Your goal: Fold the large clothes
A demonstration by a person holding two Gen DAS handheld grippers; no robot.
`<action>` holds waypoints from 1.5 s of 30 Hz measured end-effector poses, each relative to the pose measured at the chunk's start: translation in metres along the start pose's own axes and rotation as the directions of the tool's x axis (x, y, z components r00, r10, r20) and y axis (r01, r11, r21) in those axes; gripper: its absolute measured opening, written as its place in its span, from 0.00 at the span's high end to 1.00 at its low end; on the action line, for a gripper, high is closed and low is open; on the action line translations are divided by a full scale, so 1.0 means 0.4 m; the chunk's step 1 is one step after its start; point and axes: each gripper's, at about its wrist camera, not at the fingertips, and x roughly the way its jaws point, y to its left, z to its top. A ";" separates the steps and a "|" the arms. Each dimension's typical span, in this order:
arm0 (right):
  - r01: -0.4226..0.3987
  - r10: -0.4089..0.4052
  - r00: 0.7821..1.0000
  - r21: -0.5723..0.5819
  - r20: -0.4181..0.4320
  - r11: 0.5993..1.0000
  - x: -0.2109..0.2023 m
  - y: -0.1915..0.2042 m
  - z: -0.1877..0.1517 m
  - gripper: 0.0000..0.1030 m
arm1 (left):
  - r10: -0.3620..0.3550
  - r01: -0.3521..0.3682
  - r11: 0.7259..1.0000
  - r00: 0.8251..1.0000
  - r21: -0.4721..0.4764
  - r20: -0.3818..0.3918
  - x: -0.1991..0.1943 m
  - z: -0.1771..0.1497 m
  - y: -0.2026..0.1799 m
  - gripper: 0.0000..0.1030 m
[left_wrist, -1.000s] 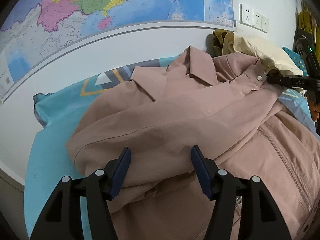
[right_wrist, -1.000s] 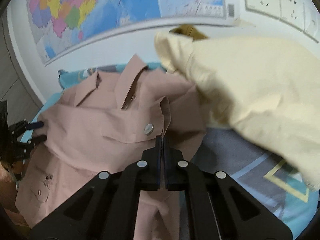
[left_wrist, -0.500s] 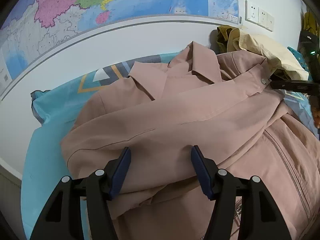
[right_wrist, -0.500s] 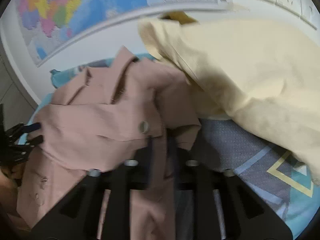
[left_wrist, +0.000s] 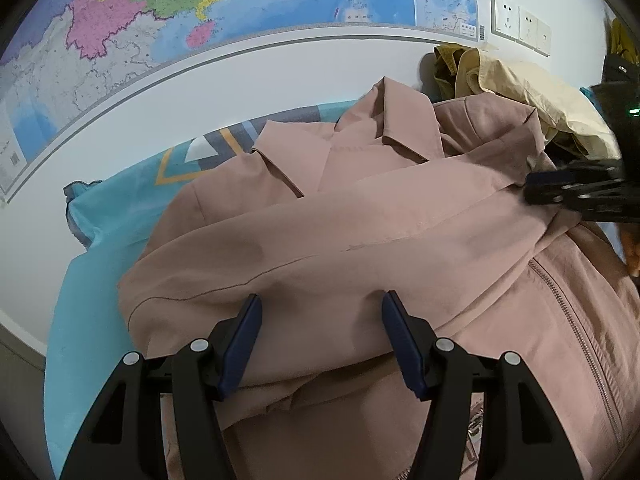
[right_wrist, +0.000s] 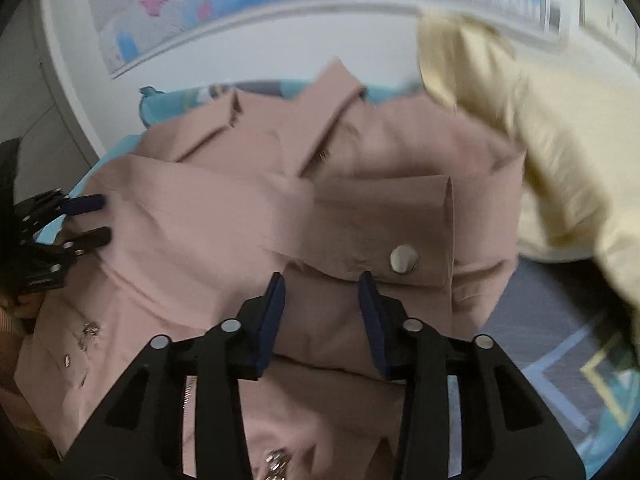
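Hanging on the wall behind the bed, one big coloured map [left_wrist: 248,4] is showing printed place names, but they are too small to read. One bedsheet [left_wrist: 100,216], turquoise with grey, white and yellow shapes, is covering the bed beneath everything. One large dusty-pink jacket [left_wrist: 340,232] is lying on that sheet, filling most of both views; its collar is pointing toward the wall, one sleeve is lying folded across the chest, and a metal zip is running down the front. One cream garment [right_wrist: 560,152] is sitting bunched just beside the jacket's shoulder, with an olive piece of cloth showing behind it in the left view. Three white wall sockets [left_wrist: 520,26] are sitting in a row beside the map. On the sleeve cuff [right_wrist: 380,232], one round silver snap [right_wrist: 404,258] is facing up.

Both pairs of tongs are standing apart. The left tongs [left_wrist: 322,312] are gaping wide over the folded sleeve, gripping nothing. The right tongs [right_wrist: 322,284] are standing narrower, holding nothing, just short of the cuff's lower edge.
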 end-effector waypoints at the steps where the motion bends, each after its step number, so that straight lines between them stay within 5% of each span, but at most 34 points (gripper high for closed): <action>1: -0.008 0.008 1.000 0.022 -0.007 1.000 0.010 -0.013 0.000 0.72 | 0.001 -0.001 1.000 1.000 0.003 0.000 0.000 -0.001 0.000 0.41; 5: -0.014 0.014 1.000 0.042 0.003 0.999 -0.002 -0.018 -0.002 0.70 | 0.016 -0.016 1.000 1.000 -0.011 -0.008 -0.001 -0.001 0.003 0.39; 14: -0.068 0.067 0.996 0.012 0.066 0.998 -0.150 0.017 -0.055 0.49 | 0.001 0.002 0.998 0.998 -0.057 0.068 -0.130 -0.065 0.035 0.28; 23: -0.136 0.133 0.990 0.108 0.041 0.985 -0.264 -0.021 -0.207 0.30 | -0.063 0.066 0.977 0.998 -0.204 0.020 -0.240 -0.250 0.092 0.20; 29: -0.178 0.174 0.984 0.221 0.038 0.959 -0.340 -0.071 -0.347 0.25 | -0.181 0.165 0.931 0.983 -0.326 -0.018 -0.276 -0.370 0.105 0.17; 34: -0.238 0.232 0.971 0.302 0.055 0.923 -0.370 -0.099 -0.429 0.23 | -0.205 0.177 0.923 0.978 -0.342 -0.046 -0.291 -0.428 0.078 0.15; 40: -0.315 0.311 0.948 0.352 0.070 0.882 -0.373 -0.109 -0.495 0.21 | -0.326 0.296 0.885 0.945 -0.358 -0.025 -0.306 -0.450 0.048 0.08; 45: -0.371 0.364 0.927 0.339 0.087 0.865 -0.378 -0.095 -0.511 0.19 | -0.460 0.436 0.806 0.887 -0.401 0.040 -0.307 -0.462 0.026 0.07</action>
